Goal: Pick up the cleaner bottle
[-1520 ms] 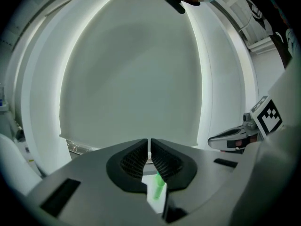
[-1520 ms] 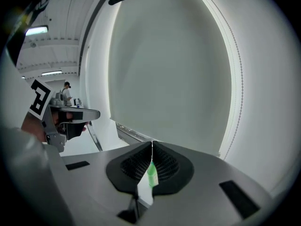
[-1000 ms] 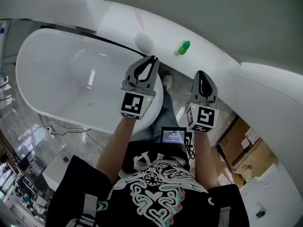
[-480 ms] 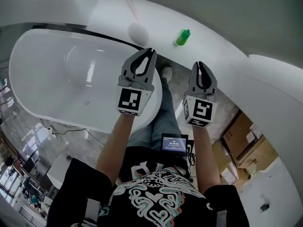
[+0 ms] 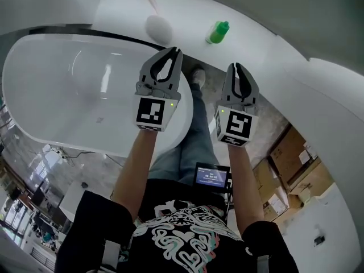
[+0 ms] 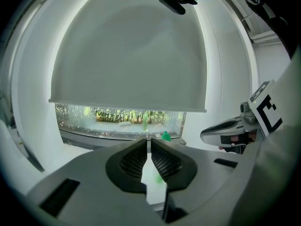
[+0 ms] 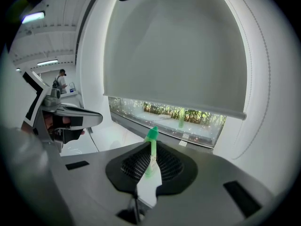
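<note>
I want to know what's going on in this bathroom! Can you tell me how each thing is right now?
bottle: upright on the ledge, cap on, not held.
left tool: shut, holding nothing.
right tool: shut, holding nothing.
tub: no water seen in it.
blind: pulled most of the way down.
screen: lit.

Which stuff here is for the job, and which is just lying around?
For the job: green cleaner bottle, left claw, right claw, both shut and empty.
Lying about: bathtub, white egg-shaped thing, cardboard boxes, small screen.
</note>
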Available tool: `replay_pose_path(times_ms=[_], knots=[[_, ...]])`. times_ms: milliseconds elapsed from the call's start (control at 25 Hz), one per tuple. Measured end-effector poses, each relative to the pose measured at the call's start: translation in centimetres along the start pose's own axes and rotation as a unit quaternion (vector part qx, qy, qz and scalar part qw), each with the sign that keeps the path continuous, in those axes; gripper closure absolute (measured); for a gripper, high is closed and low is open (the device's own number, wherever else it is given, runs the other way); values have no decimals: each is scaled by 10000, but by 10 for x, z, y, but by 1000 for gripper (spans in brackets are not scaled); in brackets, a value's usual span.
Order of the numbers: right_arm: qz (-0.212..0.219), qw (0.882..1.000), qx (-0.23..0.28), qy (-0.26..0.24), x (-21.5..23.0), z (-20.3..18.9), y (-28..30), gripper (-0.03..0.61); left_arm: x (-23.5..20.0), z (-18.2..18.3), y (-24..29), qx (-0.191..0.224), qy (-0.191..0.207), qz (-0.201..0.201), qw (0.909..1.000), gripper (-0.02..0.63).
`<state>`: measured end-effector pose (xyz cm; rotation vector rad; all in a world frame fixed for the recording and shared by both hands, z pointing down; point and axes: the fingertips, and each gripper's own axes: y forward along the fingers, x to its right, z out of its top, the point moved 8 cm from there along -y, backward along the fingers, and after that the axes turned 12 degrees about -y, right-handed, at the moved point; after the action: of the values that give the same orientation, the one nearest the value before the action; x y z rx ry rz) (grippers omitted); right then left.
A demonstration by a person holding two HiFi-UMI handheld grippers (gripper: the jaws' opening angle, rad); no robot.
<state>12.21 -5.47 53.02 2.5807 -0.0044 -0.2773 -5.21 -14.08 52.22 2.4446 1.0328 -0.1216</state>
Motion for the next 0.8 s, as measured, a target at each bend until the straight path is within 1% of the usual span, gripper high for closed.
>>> replay_pose_path(times_ms=[280, 480, 640, 800], knots=[[28, 9997, -233, -7, -5, -19, 25, 549, -5, -16, 19, 14, -93, -54, 9999, 595], [33, 9997, -232, -14, -15, -26, 46, 549, -8, -28, 32, -19, -86, -89, 9999, 595], [-13, 9994, -310, 142, -22, -35, 62, 546, -7, -39, 37, -55, -77, -136, 9999, 595], [6, 9991, -350, 224, -32, -43, 86, 514, -16, -50, 45, -129, -16, -167, 9998, 595]])
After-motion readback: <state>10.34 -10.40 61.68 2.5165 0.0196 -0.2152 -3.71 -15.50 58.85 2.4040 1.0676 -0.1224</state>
